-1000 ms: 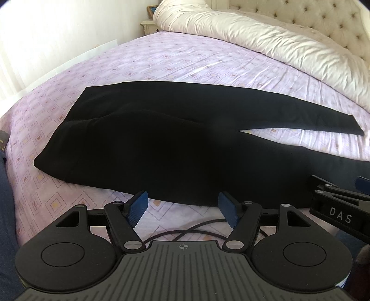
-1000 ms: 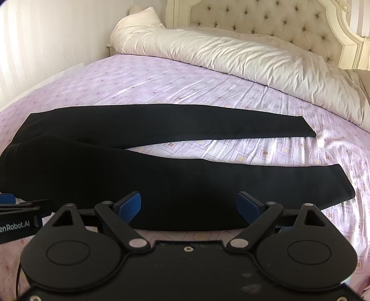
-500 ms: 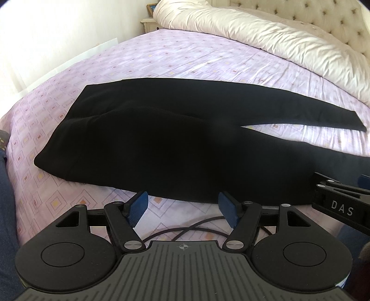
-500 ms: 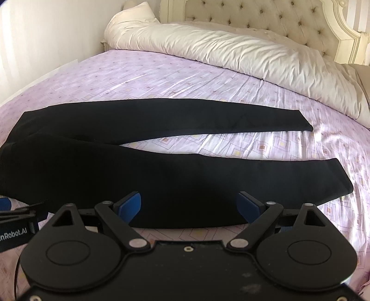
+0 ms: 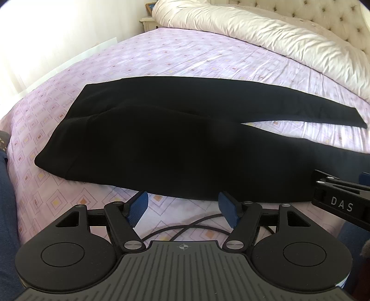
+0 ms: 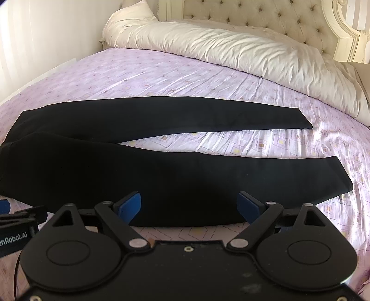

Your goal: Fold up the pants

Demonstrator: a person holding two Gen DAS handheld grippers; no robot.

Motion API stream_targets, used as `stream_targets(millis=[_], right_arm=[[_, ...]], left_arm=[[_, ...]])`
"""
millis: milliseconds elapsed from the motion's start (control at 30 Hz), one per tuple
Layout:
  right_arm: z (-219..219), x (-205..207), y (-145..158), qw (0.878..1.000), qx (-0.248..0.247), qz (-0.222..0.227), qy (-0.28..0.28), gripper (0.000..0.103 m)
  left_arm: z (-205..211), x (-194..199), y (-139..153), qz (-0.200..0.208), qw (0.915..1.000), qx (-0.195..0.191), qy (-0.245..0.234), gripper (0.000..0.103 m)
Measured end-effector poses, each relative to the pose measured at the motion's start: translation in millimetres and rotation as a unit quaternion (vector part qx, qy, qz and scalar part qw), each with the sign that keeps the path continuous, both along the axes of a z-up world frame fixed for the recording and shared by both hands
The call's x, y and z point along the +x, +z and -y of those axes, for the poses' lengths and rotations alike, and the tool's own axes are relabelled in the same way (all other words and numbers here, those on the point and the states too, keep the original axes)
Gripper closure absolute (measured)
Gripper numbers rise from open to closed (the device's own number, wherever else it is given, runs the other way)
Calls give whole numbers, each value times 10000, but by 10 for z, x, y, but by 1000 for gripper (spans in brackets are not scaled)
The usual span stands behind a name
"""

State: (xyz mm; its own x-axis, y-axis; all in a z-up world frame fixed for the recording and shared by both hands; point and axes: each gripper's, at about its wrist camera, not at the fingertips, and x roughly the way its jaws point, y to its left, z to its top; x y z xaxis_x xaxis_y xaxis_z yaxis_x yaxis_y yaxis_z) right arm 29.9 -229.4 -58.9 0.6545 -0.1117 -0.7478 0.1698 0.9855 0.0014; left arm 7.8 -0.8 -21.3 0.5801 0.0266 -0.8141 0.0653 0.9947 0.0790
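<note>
Black pants (image 5: pixel 161 139) lie flat on the bed, waist to the left, the two legs spread apart towards the right; they also show in the right wrist view (image 6: pixel 161 171). My left gripper (image 5: pixel 183 209) is open and empty, just short of the near edge of the pants by the hip. My right gripper (image 6: pixel 188 206) is open and empty, at the near edge of the nearer leg. The right gripper also shows at the right edge of the left wrist view (image 5: pixel 342 203).
The bed has a lilac patterned sheet (image 6: pixel 208 81). A rolled white duvet (image 6: pixel 231 51) lies along the tufted headboard (image 6: pixel 277 16). A black cable (image 5: pixel 185 229) lies on the sheet under my left gripper. A bedside cabinet (image 5: pixel 148 23) stands at the far left.
Both views have crept slightly forward and the pants sit a little lower in the frames. The pants have not moved and both grippers stay open.
</note>
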Motion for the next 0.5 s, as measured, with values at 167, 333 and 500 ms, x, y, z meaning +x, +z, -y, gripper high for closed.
stream_targets(millis=[167, 333, 500], right_arm=[[-1, 7, -2, 10000, -25, -13, -9, 8], [2, 19, -10, 10000, -48, -42, 2, 8], [-9, 19, -17, 9999, -98, -55, 39, 8]], left_arm=[[1, -3, -2, 0, 10000, 0, -5, 37], [-4, 3, -3, -24, 10000, -2, -3, 37], [0, 13, -11, -37, 10000, -8, -6, 37]])
